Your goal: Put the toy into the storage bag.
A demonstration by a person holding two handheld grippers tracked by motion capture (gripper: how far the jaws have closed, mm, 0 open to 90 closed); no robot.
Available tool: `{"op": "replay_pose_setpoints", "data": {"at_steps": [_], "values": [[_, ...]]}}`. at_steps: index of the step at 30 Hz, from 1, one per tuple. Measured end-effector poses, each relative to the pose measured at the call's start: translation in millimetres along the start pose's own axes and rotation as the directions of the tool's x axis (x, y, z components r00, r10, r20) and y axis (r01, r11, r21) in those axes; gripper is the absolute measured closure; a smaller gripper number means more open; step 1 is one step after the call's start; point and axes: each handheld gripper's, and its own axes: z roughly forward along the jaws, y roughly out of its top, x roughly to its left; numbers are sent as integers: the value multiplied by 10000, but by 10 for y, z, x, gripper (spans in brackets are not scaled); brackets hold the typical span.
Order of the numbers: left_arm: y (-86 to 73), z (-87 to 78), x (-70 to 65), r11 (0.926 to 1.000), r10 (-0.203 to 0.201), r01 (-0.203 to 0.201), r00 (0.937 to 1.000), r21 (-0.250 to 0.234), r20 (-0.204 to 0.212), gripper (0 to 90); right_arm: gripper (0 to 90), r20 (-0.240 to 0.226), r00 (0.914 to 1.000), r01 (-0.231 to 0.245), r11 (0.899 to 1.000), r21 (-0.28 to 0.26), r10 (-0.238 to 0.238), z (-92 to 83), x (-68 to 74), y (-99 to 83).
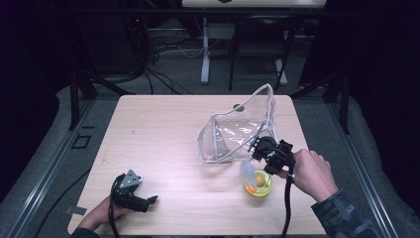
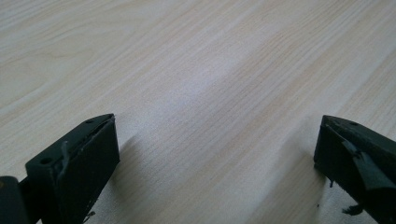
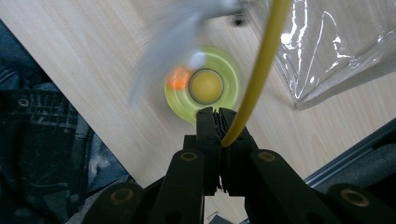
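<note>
A round yellow-green toy base point(image 1: 258, 183) with an orange ball in it lies on the table at the front right. From it a thin yellow rod point(image 3: 261, 60) rises, with a grey-white feather point(image 1: 246, 171) at its end; the feather point(image 3: 173, 42) is blurred. My right gripper point(image 1: 265, 151) hovers just above the base point(image 3: 203, 86), its jaws point(image 3: 215, 116) shut on the lower end of the rod. A clear plastic bag point(image 1: 237, 131) stands open right behind it. My left gripper point(image 1: 148, 200) rests on the table at the front left, open point(image 2: 217, 154), with bare wood between its jaws.
The wooden table point(image 1: 158, 139) has bare surface across its left and middle. The clear bag point(image 3: 336, 46) lies close to the right gripper. The table's right edge and a metal rail point(image 3: 345, 149) run near the right hand. Cables and a stand sit on the floor beyond.
</note>
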Motion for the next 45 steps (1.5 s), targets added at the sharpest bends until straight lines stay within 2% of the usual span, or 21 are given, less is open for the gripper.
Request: {"op": "replay_pose_setpoints", "data": {"at_steps": [3,7,9,13,14,18,20,30,32,38,39,41,44,45], "values": [[0,0,0,10000,0,0,10000,0,0,0,875,94,9999,93,9999,100,-94,-6,4,-3],[0,0,0,10000,-4,4,10000,0,2,0,876,278,9996,27,10000,-94,-25,-30,-19,-5],[1,-1,0,10000,1,-1,10000,14,-2,0,875,192,9998,-84,9995,-304,90,-34,-21,-12],[1,-1,1,10000,6,-6,10000,24,11,0,874,515,9987,-31,9997,-225,42,-82,-45,-33],[2,0,1,10000,8,-8,10000,20,11,0,874,387,9990,-225,9991,-365,239,-89,-52,-43],[2,0,1,10000,4,-4,10000,21,16,0,874,402,9983,-395,9985,-374,410,-129,-81,-76],[1,0,1,10000,2,-2,10000,18,11,0,875,507,9981,-328,9993,-201,338,-157,-109,-85],[1,1,-1,10000,4,-4,10000,1,3,0,873,732,9936,-828,9956,-445,860,-204,-253,-174],[0,1,0,10000,5,-5,10000,-3,3,0,873,925,9924,-792,9964,-308,817,-224,-286,-192],[0,1,0,10000,4,-4,10000,-2,3,0,875,910,9893,-1117,9932,-324,1143,-239,-354,-245],[0,1,0,10000,4,-4,10000,0,5,0,875,1046,9889,-1049,9944,-119,1056,-249,-367,-248],[0,1,0,10000,2,-2,10000,-3,5,0,876,993,9876,-1198,9925,-248,1217,-255,-386,-264],[1,1,0,10000,1,-1,10000,1,12,0,875,1092,9862,-1238,9922,-133,1245,-278,-431,-287],[1,1,0,10000,2,-2,10000,2,11,0,876,968,9865,-1313,9912,-172,1324,-277,-442,-295]]}}
